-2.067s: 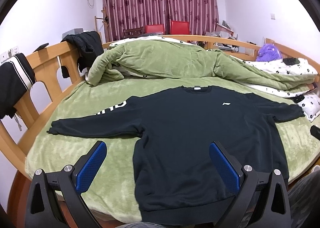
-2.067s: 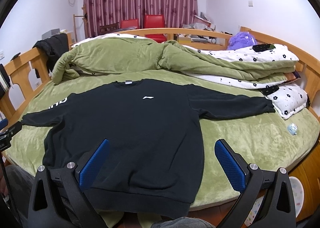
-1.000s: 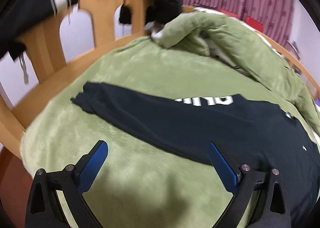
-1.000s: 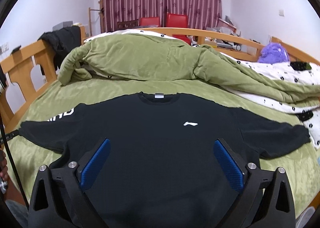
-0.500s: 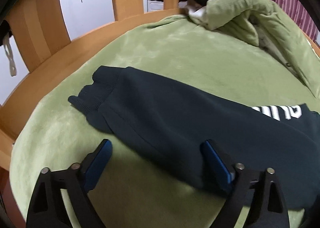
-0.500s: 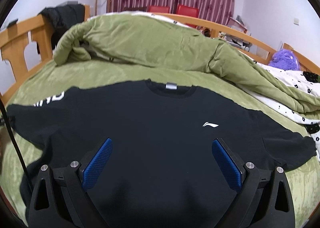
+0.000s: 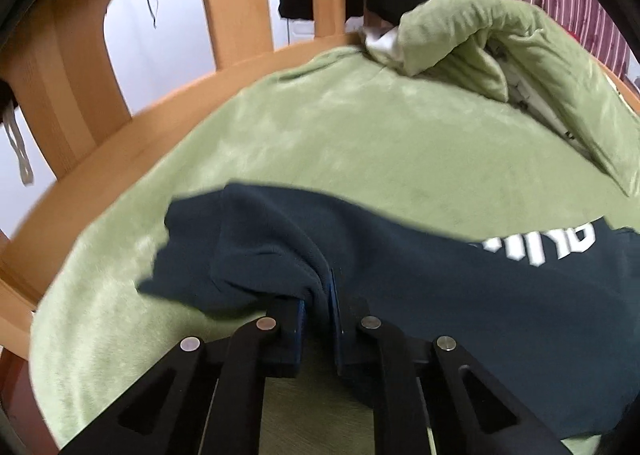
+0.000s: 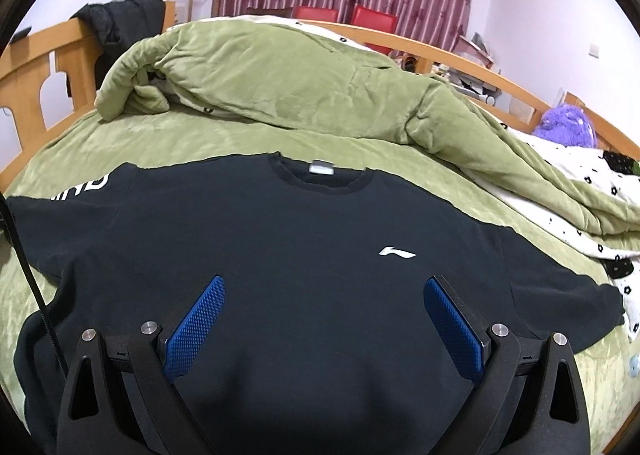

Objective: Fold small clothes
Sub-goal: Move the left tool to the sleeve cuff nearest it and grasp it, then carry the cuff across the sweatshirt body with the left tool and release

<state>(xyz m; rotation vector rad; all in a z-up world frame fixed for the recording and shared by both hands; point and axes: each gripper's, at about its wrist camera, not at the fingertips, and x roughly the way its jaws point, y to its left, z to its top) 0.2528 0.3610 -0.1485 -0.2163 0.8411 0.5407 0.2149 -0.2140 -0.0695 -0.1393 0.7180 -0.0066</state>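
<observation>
A black long-sleeved sweatshirt (image 8: 304, 255) lies face up on the green bed cover (image 8: 180, 143), with a white chest logo and white lettering on its left sleeve (image 7: 440, 287). My left gripper (image 7: 318, 295) is shut on that sleeve near its cuff (image 7: 188, 255), and the fabric bunches between the blue pads. My right gripper (image 8: 324, 319) is open and empty, hovering low over the middle of the sweatshirt's body. The other sleeve (image 8: 560, 295) stretches out to the right.
A rumpled green duvet (image 8: 304, 75) is heaped across the back of the bed. A wooden bed rail (image 7: 192, 55) curves round the left side, with dark clothes (image 8: 120, 23) hung on it. A purple plush toy (image 8: 568, 123) and flowered white bedding (image 8: 580, 183) lie at the right.
My left gripper swung to the left sleeve, came down near the cuff and closed on it, lifting the fabric. My right gripper moved forward and lower over the sweatshirt's body and stayed open.
</observation>
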